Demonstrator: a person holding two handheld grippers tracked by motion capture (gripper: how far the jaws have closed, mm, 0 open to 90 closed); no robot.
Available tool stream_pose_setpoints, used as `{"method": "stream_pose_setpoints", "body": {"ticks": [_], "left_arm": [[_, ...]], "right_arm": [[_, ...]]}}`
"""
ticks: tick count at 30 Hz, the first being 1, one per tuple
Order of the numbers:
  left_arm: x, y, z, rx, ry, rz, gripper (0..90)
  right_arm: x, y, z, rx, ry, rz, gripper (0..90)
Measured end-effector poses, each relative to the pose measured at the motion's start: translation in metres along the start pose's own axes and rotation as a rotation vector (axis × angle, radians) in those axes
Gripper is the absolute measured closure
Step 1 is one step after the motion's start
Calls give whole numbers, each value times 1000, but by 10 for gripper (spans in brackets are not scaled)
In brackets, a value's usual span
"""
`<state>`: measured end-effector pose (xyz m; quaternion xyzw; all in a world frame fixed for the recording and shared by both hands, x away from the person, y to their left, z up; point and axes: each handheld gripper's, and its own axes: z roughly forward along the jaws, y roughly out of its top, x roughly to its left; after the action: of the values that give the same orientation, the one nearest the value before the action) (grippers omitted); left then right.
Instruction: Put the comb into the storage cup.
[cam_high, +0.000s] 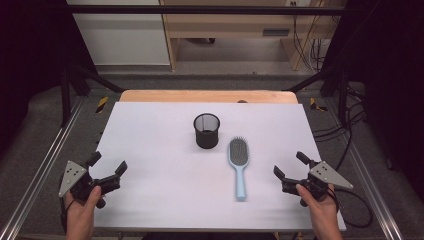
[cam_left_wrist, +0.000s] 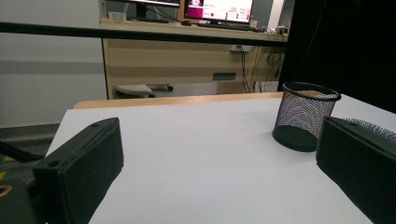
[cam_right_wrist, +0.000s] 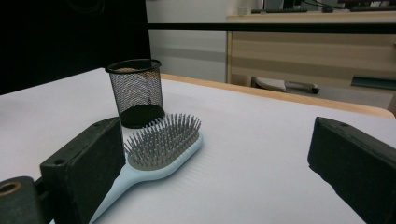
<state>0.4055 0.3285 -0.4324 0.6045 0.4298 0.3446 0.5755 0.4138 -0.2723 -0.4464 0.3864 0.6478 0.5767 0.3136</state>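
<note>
Hairbrush in light blue plastic with grey bristles (cam_high: 238, 165) is laid flat on the white desk (cam_high: 165, 190), handle toward the near edge, just right of the black mesh cup (cam_high: 206, 130). Left hand-held gripper (cam_high: 106, 168) and right hand-held gripper (cam_high: 290, 164) are both held wide open, nothing gripped, well apart at the near corners.

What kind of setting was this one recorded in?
Probably a lab or office test bench: a white-covered table inside a black metal frame, loose cables by a wooden desk, and lit computer monitors behind.
</note>
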Motion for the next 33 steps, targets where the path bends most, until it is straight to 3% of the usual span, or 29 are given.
{"method": "stream_pose_setpoints", "body": {"ticks": [7, 10, 16, 24, 31, 33], "left_arm": [[0, -1, 1, 6, -1, -1, 9], [2, -1, 2, 8, 2, -10, 9], [2, -2, 2, 14, 2, -11, 9], [1, -3, 4, 27, -6, -6, 9], [1, -5, 4, 32, -5, -10, 9], [0, -5, 4, 34, -6, -9, 9]], "right_arm": [[1, -1, 1, 31, -24, 22, 39], [3, -1, 3, 51, -26, 54, 38], [12, 0, 9, 89, -31, 50, 56], [38, 7, 21, 145, 26, 42, 70], [51, 10, 30, 181, 50, 39, 85], [58, 10, 36, 201, 71, 20, 102]]}}
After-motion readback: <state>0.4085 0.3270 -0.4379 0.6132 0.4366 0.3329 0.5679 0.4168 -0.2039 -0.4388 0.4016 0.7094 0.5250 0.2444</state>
